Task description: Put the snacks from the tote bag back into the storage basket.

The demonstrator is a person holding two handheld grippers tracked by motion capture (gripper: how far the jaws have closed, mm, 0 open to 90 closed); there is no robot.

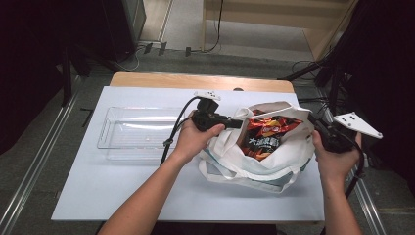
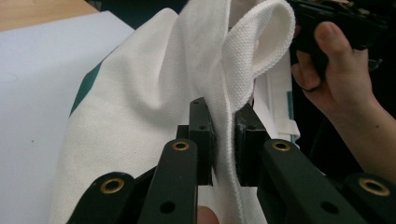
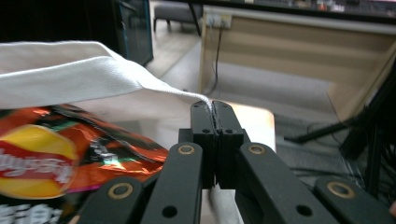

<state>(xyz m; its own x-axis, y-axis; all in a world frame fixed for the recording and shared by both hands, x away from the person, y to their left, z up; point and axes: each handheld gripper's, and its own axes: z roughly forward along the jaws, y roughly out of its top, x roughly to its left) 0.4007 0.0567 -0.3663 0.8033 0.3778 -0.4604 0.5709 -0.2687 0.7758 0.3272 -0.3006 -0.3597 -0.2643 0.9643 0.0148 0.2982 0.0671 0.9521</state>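
Note:
A white cloth tote bag point(image 1: 222, 147) lies on the white table top, its mouth held apart by both grippers. Inside it sits an orange and black chip bag point(image 1: 264, 134). My left gripper point(image 1: 240, 123) is shut on the bag's left rim; in the left gripper view its pads point(image 2: 204, 135) pinch the white cloth point(image 2: 140, 116). At the bag's right rim my right gripper point(image 1: 313, 122) is shut on the cloth. In the right gripper view the jaws point(image 3: 214, 126) meet on the thin cloth edge point(image 3: 70, 70), with the chip bag point(image 3: 56, 154) below at the left.
A clear plastic tray point(image 1: 112, 132) stands left of the bag on the white table top point(image 1: 122, 196). The hand point(image 2: 345, 79) holding the right gripper appears in the left gripper view. Floor rails run along both table sides.

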